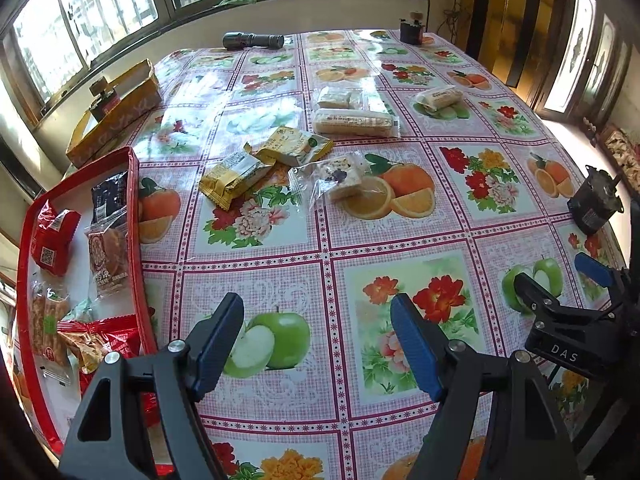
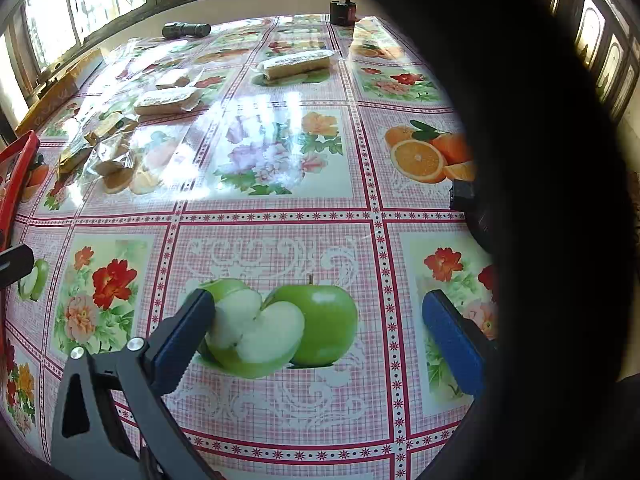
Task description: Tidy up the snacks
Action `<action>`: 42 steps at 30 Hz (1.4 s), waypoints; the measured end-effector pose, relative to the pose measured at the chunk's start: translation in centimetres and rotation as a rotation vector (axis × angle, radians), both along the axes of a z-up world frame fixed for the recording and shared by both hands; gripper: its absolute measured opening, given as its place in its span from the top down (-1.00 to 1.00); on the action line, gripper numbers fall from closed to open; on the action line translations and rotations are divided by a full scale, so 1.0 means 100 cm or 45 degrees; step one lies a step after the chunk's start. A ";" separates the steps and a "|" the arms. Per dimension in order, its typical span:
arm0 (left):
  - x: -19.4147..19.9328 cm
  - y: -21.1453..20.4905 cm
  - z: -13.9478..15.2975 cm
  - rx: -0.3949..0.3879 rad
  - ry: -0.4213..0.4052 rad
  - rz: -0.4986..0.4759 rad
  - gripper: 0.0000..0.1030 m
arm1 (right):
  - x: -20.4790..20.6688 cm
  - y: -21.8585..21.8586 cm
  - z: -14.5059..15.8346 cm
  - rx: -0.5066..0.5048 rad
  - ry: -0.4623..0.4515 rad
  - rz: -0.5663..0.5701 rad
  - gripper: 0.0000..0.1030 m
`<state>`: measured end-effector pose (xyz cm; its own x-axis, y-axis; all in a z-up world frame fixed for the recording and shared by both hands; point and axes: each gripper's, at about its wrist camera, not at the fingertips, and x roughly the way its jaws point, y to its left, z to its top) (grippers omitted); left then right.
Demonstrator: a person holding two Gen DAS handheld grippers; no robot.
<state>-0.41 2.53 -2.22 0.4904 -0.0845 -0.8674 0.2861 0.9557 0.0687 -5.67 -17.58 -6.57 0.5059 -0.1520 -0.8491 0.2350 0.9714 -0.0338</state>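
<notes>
The left claw (image 1: 316, 344) hung wide and empty above the counter (image 1: 400, 236), near the red tray (image 1: 136, 216). The right claw (image 2: 316, 336) also gaped wide with nothing in it; its body read "DAS" in the left view. Red, dark and clear packets lay in the tray, one red packet (image 1: 54, 240) showing a QR code. Beyond the tray, yellow packets (image 1: 264, 164) and clear-wrapped cakes (image 1: 352, 120) lay loose; their print was too small to read.

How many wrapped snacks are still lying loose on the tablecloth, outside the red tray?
6. Two yellow packets and a clear-wrapped nougat square sit mid-table; behind them a long cracker bar, a pale pack, and a roll further right. Glare may hide others.
</notes>
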 end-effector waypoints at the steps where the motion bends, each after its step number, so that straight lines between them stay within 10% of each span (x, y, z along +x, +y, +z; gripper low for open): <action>1: 0.001 0.001 -0.002 -0.018 0.022 -0.004 -0.47 | 0.000 0.000 0.000 0.000 0.000 0.000 -1.00; 42: -0.005 0.013 -0.015 -0.007 0.013 -0.078 -0.47 | 0.000 0.000 0.000 0.000 0.000 0.000 -1.00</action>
<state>-0.87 3.79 -3.76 0.4749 -0.1192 -0.8719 0.3451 0.9367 0.0599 -5.69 -17.55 -6.54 0.5057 -0.1520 -0.8492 0.2349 0.9714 -0.0340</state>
